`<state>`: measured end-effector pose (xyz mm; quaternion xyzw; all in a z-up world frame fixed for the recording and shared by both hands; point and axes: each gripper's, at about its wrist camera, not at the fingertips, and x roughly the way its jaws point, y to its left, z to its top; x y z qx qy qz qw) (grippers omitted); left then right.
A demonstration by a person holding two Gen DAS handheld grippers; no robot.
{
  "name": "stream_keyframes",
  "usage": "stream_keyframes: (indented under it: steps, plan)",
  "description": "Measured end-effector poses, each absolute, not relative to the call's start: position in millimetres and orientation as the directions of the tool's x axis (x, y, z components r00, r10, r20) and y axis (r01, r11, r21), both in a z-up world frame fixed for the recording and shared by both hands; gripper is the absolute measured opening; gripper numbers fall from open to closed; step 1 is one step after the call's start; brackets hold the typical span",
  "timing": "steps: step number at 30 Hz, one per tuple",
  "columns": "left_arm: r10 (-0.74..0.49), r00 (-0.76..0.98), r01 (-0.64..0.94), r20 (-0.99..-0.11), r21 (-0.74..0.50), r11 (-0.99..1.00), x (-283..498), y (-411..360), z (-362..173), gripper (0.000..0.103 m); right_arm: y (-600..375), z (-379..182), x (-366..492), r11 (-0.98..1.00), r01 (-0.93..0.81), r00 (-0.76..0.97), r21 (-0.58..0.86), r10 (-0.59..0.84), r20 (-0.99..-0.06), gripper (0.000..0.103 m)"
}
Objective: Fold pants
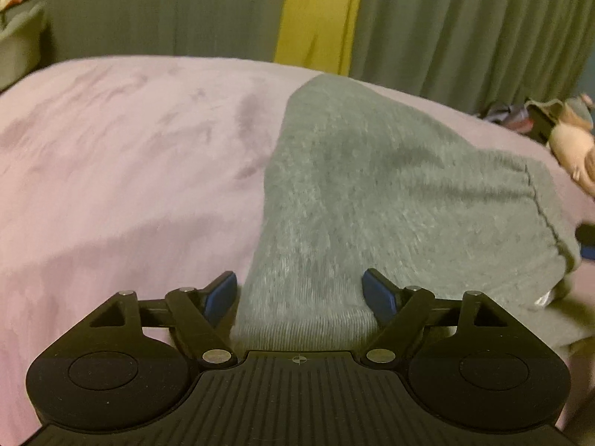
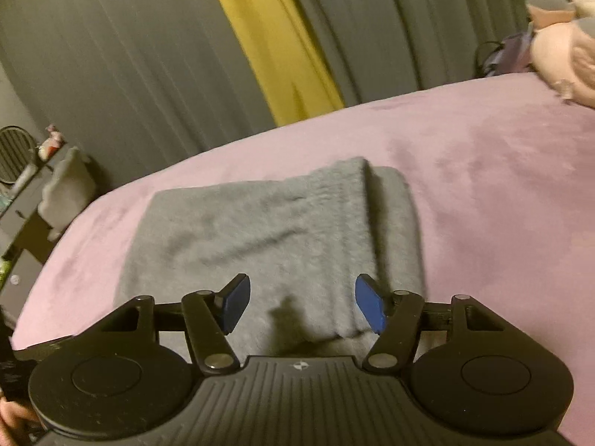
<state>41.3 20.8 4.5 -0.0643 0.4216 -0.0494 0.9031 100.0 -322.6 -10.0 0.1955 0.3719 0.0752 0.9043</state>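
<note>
Two grippers stand at the near edge of the grey pants (image 1: 372, 186), and both have their jaws spread with no fabric pinched between the blue pads.

Left gripper (image 1: 299, 293): its blue pads (image 1: 223, 295) stand wide apart on either side of a ribbed cuff or waistband end of the pants. The cloth lies between the jaws without contact on either pad.

Right gripper (image 2: 301, 306): its blue pads (image 2: 366, 308) are likewise apart, above the near edge of the pants, where a folded layer ends in a thick rolled lip. No cloth is clamped.

Pants: the garment lies on the pink bed cover (image 1: 111, 167) and is folded into a compact block with layers stacked. In the left wrist view a dark stitched seam (image 1: 543, 212) runs along the right part of the pants.

Beyond the pants the pink bed cover extends to the far edge of the bed. Right of the pants, at the bed's edge, sits a pink plush toy (image 2: 557, 59). Behind the pants hang grey curtains (image 1: 465, 29) with a yellow strip (image 1: 319, 15) between them. Left of the pants, off the bed, stands a dark shelf unit (image 2: 22, 200); its contents are too blurred to identify.
</note>
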Motion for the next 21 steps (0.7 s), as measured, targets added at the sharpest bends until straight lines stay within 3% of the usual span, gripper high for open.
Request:
stream_keyframes:
  steps: [4, 11, 21]
  plan:
    - [-0.139, 0.644, 0.019, -0.753, -0.166, 0.986, 34, 22, 6, 0.081, -329, -17, 92, 0.904, 0.083, 0.663, 0.418, 0.263, -0.700, 0.064]
    - [-0.134, 0.664, 0.019, -0.736, -0.162, 0.987, 22, 23, 13, 0.082, -320, -23, 73, 0.902, 0.098, 0.646, 0.420, 0.264, -0.717, 0.064]
    - [-0.143, 0.682, -0.050, -0.717, -0.241, 0.969, 10, 31, 6, 0.087, -333, -37, 84, 0.720, 0.234, 0.647, 0.653, 0.386, -0.658, 0.069]
